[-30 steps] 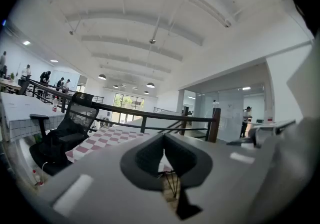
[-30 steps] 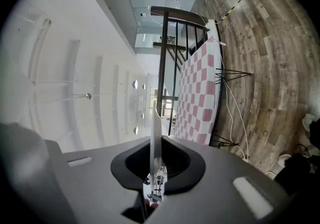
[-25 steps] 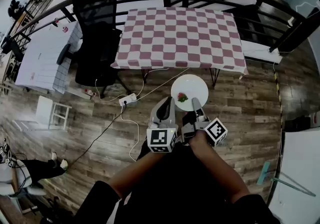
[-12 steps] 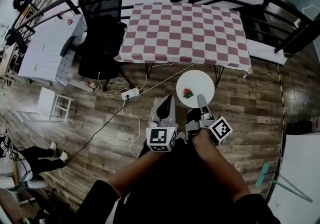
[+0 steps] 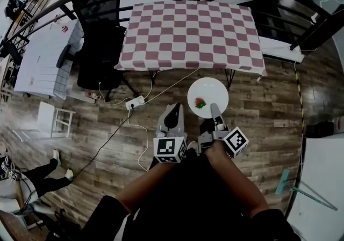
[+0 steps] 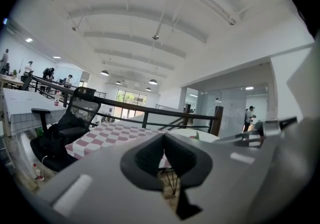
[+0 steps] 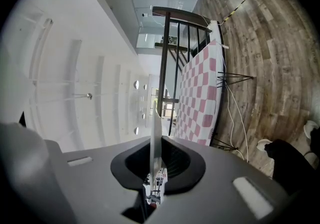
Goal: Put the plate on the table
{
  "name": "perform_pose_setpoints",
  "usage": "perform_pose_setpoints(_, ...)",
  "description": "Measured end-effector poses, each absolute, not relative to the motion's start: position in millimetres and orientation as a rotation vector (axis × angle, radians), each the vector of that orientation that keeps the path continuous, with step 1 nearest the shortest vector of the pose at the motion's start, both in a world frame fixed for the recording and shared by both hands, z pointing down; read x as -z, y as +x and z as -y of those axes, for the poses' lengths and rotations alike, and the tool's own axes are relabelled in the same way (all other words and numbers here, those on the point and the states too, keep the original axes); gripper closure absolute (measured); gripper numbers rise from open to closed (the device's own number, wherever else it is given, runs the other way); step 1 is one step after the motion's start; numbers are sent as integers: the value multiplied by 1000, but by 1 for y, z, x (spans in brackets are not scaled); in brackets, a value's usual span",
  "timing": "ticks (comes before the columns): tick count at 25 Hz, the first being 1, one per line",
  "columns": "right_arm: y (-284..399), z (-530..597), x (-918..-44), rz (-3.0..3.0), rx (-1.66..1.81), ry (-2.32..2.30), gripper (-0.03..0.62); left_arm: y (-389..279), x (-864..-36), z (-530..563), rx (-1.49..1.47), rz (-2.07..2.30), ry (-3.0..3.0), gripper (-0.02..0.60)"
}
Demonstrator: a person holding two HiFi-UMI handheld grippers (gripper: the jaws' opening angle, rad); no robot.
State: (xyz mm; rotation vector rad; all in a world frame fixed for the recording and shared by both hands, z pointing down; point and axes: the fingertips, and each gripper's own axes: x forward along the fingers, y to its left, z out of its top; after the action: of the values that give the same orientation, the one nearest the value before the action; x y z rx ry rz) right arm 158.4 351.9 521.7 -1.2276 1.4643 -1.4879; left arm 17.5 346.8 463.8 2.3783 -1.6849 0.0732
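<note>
Little has moved since a second ago. The plate (image 5: 212, 88) is still clamped in the right tool (image 5: 215, 109) and still off the tabletop (image 5: 191, 30). The whole scene has only slid slightly in frame.

Head view: the plate hangs over the wooden floor (image 5: 258, 106), straight ahead of the right tool's tips. It lies between those tips and the near edge of the checked tabletop. The tool grips its near rim. A small red and green piece (image 5: 200, 103) lies on the plate, close to the tool. The left tool (image 5: 174, 111) is just beside the right tool, on its left, apart from the plate.

Left gripper view: the jaws of the left tool (image 6: 164, 140) stand together with nothing between them. The plate's rim (image 6: 200, 135) shows ahead and to its right, the tabletop ahead and to its left.

Right gripper view: the plate (image 7: 152, 133) runs edge-on between the jaws, which are closed on it. The checked cloth (image 7: 200, 108) lies beyond the tips.
</note>
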Motion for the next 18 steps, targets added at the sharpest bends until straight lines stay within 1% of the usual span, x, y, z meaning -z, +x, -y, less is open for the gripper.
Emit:
perform_pose_setpoints(9,165,-319,-532,-1462,1527,-1271,576,13,-474,-309,-68,1701,2324,574)
perform_pose_setpoints(18,144,-246,-529,-1499,1548,-1223,576,-6,-472,-243,-48,1738,2287,574)
